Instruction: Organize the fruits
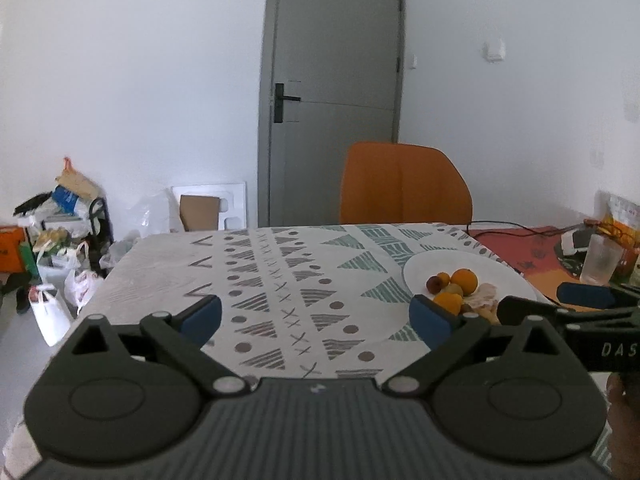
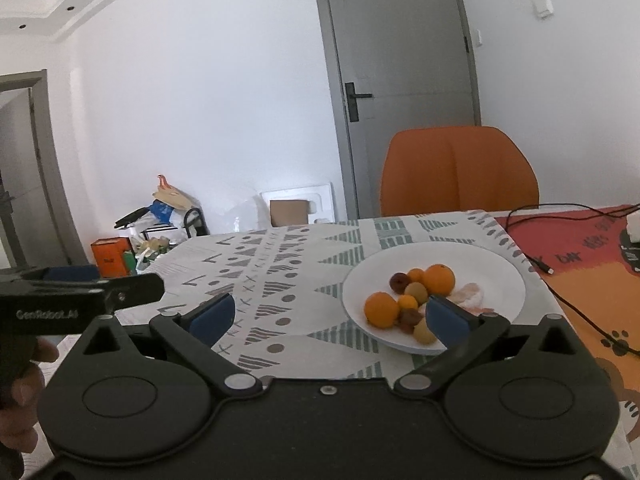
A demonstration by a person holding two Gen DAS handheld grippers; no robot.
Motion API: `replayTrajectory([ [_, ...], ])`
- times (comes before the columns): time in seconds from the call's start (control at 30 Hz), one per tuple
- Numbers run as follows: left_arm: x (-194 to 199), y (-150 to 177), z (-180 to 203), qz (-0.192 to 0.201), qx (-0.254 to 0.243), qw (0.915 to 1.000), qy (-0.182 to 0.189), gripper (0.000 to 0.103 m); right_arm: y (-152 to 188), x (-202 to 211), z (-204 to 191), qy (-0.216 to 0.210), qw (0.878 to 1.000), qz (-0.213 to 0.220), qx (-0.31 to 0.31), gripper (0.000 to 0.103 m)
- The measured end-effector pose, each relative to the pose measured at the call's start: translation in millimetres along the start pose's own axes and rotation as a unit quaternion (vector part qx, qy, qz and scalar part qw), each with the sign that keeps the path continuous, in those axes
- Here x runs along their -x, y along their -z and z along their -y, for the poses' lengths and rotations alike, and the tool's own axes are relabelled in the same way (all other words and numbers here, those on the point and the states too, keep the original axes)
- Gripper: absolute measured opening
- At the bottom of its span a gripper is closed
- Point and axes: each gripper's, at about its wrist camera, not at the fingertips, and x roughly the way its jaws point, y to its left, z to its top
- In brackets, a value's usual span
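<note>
A: We see both grippers held above the patterned tablecloth [image 2: 280,280], side by side. Our left gripper [image 1: 316,318] has its blue pads [image 1: 202,318] spread wide with only cloth showing between them

B: Same on our right gripper [image 2: 330,316] – its jaws are released, nothing grasped. Its right pad sits in front of the near rim of the white plate [image 2: 500,276] in that view, but we can't tell that it touches anything

A: And the fruits?

B: All on the plate, clustered near its middle. We count two big oranges, one toward the back [image 2: 439,279] and one at the front left [image 2: 381,309], with smaller orange, green and dark red pieces [image 2: 399,282] packed between and just beside them. Something pale and pinkish [image 2: 472,295] lies at the right of the pile; we can't tell what it is

A: Behind the table stands an orange chair [image 1: 404,188], and a grey door [image 1: 336,80] is shut beyond it

B: A black cable [image 2: 560,296] runs over the red mat [image 2: 580,248] to the plate's right
</note>
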Motion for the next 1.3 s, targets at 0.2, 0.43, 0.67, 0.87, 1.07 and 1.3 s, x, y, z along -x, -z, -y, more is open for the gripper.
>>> replayTrajectory([
  [0.2,15.5,7.2,-18.4,0.002,0.019,0.9998,-0.010,0.100,0.8,0.9,-13.8,-0.011,1.000,-0.006,0.014,0.103],
  [0.43,38.5,11.3,-42.3,0.013,0.039,0.9987,-0.031,0.100,4.7,2.8,-29.1,-0.027,0.999,-0.012,0.021,0.103],
  [0.67,50.5,19.2,-56.8,0.009,0.051,0.9974,-0.050,0.100,4.6,6.6,-41.3,-0.042,0.999,-0.015,0.022,0.103],
  [0.87,57.0,16.8,-62.2,0.011,0.045,0.9976,-0.051,0.101,4.2,9.0,-44.9,-0.048,0.998,-0.023,0.014,0.103],
  [1.07,56.6,18.0,-56.9,0.007,0.035,0.9983,-0.046,0.101,8.0,6.6,-49.5,-0.055,0.998,-0.033,0.020,0.103],
  [1.3,53.4,20.9,-50.8,-0.001,0.029,0.9988,-0.040,0.101,10.7,4.7,-47.0,-0.054,0.998,-0.038,0.016,0.103],
])
